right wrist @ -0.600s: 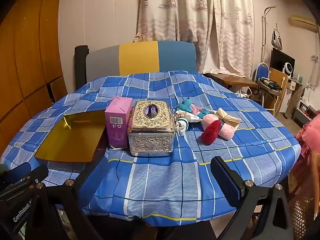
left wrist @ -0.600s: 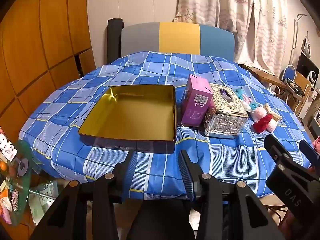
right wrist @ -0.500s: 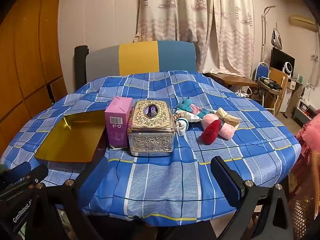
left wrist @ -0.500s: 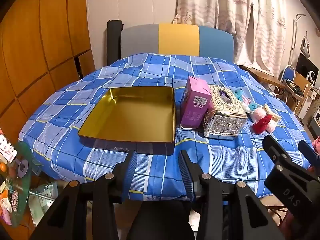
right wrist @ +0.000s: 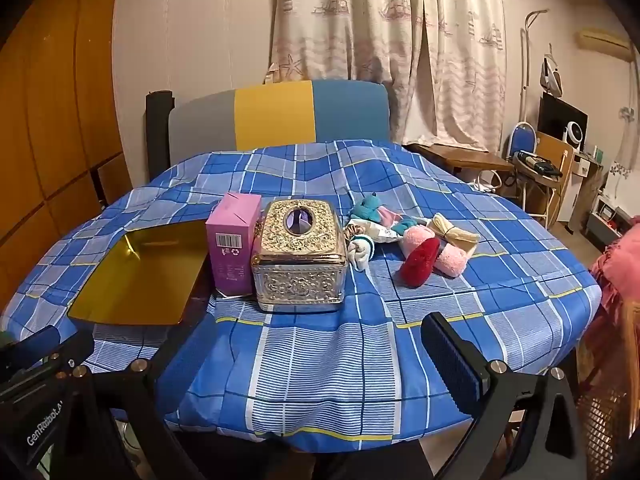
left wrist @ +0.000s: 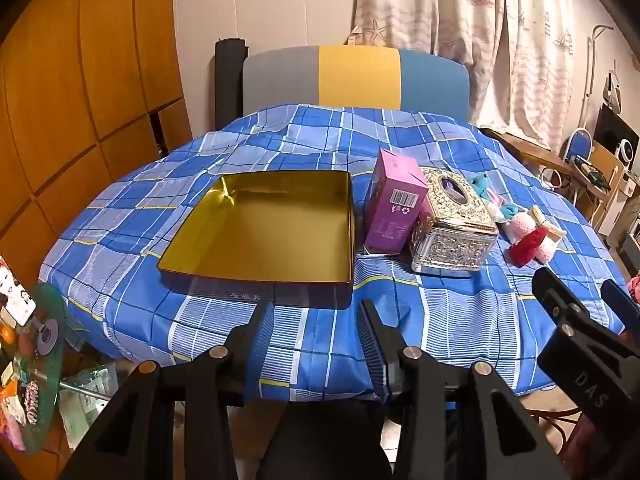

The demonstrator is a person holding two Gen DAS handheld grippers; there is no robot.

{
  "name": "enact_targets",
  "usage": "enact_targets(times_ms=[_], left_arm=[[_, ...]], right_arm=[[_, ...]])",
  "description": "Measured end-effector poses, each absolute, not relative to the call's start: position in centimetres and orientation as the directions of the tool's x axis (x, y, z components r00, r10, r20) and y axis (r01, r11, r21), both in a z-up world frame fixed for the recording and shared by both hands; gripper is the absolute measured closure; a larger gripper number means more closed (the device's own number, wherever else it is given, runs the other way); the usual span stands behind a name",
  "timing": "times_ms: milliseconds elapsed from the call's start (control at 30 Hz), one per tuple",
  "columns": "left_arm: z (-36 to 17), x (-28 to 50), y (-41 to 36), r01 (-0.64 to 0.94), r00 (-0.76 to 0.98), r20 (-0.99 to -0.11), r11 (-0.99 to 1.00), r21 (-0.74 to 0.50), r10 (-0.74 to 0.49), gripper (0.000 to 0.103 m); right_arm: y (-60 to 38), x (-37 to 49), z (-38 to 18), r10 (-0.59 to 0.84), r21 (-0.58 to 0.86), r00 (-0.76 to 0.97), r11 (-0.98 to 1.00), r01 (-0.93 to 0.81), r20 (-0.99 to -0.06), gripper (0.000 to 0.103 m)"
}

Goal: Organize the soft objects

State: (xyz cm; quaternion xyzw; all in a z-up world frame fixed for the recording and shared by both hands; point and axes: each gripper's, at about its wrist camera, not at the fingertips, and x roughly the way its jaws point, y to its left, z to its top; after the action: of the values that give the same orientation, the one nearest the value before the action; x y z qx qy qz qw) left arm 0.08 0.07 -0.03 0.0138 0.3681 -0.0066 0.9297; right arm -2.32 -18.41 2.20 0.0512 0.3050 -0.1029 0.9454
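A pile of soft items lies on the blue checked tablecloth at the right: a red plush piece (right wrist: 421, 261), a pink fluffy one (right wrist: 451, 261), a cream bow (right wrist: 452, 233), a white sock (right wrist: 361, 251) and a teal toy (right wrist: 368, 207). The pile also shows in the left wrist view (left wrist: 530, 238). An empty gold tin tray (left wrist: 264, 226) sits at the left, also seen in the right wrist view (right wrist: 136, 276). My left gripper (left wrist: 314, 320) is open and empty at the table's near edge. My right gripper (right wrist: 320, 344) is open wide and empty, short of the pile.
A pink carton (right wrist: 235, 248) and an ornate silver-gold tissue box (right wrist: 299, 254) stand between tray and soft pile. A grey-yellow-blue chair back (right wrist: 276, 114) is behind the table. Chairs and clutter (right wrist: 536, 172) stand at the right; a glass shelf (left wrist: 32, 360) is low left.
Both grippers have barely moved; the left view has shifted slightly so the table sits a little lower. Nothing was picked up or released.
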Motion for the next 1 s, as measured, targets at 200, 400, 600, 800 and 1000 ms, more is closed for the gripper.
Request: enact_targets(times_ms=[200,400,600,800,1000], left_arm=[[-0.27,0.13,0.03,0.02,0.727,-0.687,0.999,0.026,0.003,0.06],[-0.33,0.16,0.11,0.022,0.724,-0.69,0.999,0.028,0.004,0.06],[-0.47,0.13,0.04,0.022,0.722,-0.692,0.999,0.031,0.005,0.06],[-0.52,0.1,0.02,0.024,0.719,-0.695,0.999,0.034,0.006,0.06],[-0.57,0.12,-0.03,0.029,0.716,-0.698,0.999,0.036,0.005,0.06]], right_arm=[[-18.62,-2.35,2.06,-0.161,0.038,0.793,0.973,0.226,-0.587,0.0],[-18.73,-2.34,2.0,-0.163,0.036,0.791,0.973,0.227,-0.589,0.0],[-18.74,-2.36,1.93,-0.158,0.039,0.79,0.974,0.224,-0.593,0.0],[-18.83,-2.46,1.83,-0.156,0.04,0.79,0.974,0.222,-0.593,0.0],[-18.73,-2.4,1.9,-0.155,0.038,0.789,0.975,0.22,-0.595,0.0]])
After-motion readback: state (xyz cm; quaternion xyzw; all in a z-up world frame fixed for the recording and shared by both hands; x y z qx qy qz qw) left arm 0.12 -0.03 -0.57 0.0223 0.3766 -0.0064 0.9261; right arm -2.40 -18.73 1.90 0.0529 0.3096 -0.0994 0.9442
